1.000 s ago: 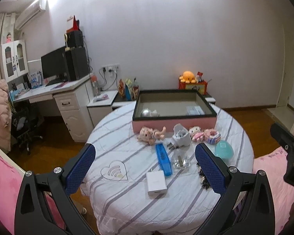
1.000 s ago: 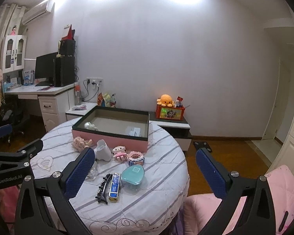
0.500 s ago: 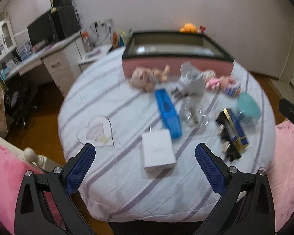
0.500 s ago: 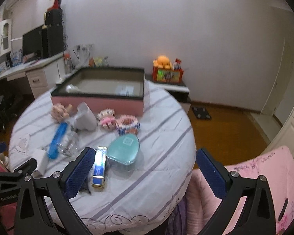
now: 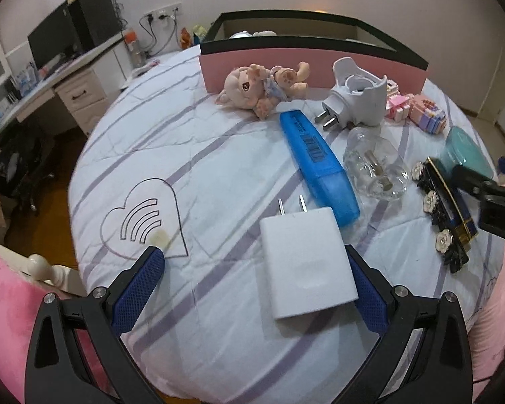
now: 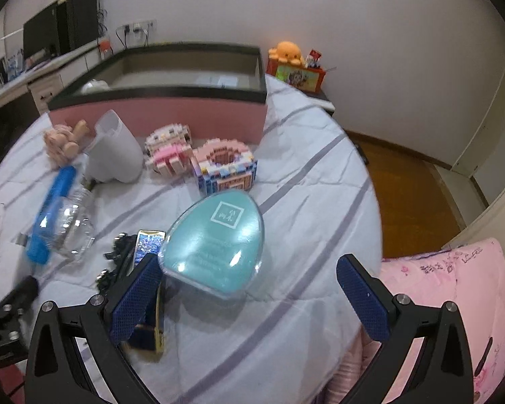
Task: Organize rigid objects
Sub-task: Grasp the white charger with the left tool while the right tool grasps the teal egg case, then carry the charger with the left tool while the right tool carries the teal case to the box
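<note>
Left gripper (image 5: 256,282) has its fingers wide apart, the white charger (image 5: 304,264) lying between them near the tabletop's (image 5: 219,168) front edge. Right gripper (image 6: 249,286) is spread too, over the teal egg case (image 6: 215,242). Its left finger hides part of the dark hair clip (image 6: 118,262). The pink box (image 6: 158,114) sits at the far edge, its contents hard to make out.

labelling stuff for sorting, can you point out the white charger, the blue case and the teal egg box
charger (image 5: 304,262): left wrist view, middle of its flat top face
blue case (image 5: 318,165): left wrist view, middle of its lid
egg box (image 6: 215,242): right wrist view, centre of its domed lid
</note>
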A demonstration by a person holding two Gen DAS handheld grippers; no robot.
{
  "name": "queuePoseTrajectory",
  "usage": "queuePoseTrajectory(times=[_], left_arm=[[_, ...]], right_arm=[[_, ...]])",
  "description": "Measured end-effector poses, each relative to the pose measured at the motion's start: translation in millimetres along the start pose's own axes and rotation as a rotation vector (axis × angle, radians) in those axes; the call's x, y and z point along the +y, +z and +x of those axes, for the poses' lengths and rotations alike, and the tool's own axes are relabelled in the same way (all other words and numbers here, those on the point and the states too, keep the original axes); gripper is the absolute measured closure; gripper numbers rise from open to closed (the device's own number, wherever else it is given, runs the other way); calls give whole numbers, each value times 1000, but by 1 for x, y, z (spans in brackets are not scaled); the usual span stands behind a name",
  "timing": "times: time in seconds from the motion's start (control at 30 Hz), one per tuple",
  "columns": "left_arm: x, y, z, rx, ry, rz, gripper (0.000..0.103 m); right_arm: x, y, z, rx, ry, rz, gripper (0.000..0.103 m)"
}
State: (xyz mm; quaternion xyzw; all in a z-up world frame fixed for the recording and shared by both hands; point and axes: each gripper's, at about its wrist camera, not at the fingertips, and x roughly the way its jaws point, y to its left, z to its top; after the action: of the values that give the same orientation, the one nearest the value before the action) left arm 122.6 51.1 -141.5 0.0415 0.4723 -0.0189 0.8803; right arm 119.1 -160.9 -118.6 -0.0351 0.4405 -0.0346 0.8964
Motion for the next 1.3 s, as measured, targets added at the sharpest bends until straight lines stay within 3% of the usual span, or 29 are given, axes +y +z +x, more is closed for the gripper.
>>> queuePoseTrajectory(times=[0.03, 0.13, 0.2, 0.23, 0.27, 0.3, 0.47, 0.77, 1.0, 1.3], left_arm=[[2, 1, 1, -7, -13, -3, 5], [0, 6, -1, -21, -39, 19, 24], [-1, 11, -1, -19, -32, 22, 40], [0, 14, 0, -18, -34, 25, 44], [0, 17, 0, -16, -39, 30, 57], [0, 19, 0, -13, -42, 33, 61], [1, 25, 1, 2, -44, 31, 61], [5, 28, 2, 6, -34, 28, 62], [8, 27, -6, -9, 16, 21, 62], [14, 32, -52, -126, 35, -11, 62]], right_arm=[[-2, 1, 2, -8, 13, 20, 0], [-5, 4, 8, -5, 55, 46, 0], [-5, 4, 9, -10, 76, 55, 6], [-6, 5, 10, -13, 103, 61, 17], [-7, 6, 10, -11, 135, 67, 30], [-8, 7, 11, -4, 185, 75, 37], [1, 5, 7, -8, 156, 35, 41], [-12, 7, 9, 17, 196, 81, 41], [-18, 3, 0, 14, 227, 121, 41], [-20, 4, -51, -101, 258, 101, 41]])
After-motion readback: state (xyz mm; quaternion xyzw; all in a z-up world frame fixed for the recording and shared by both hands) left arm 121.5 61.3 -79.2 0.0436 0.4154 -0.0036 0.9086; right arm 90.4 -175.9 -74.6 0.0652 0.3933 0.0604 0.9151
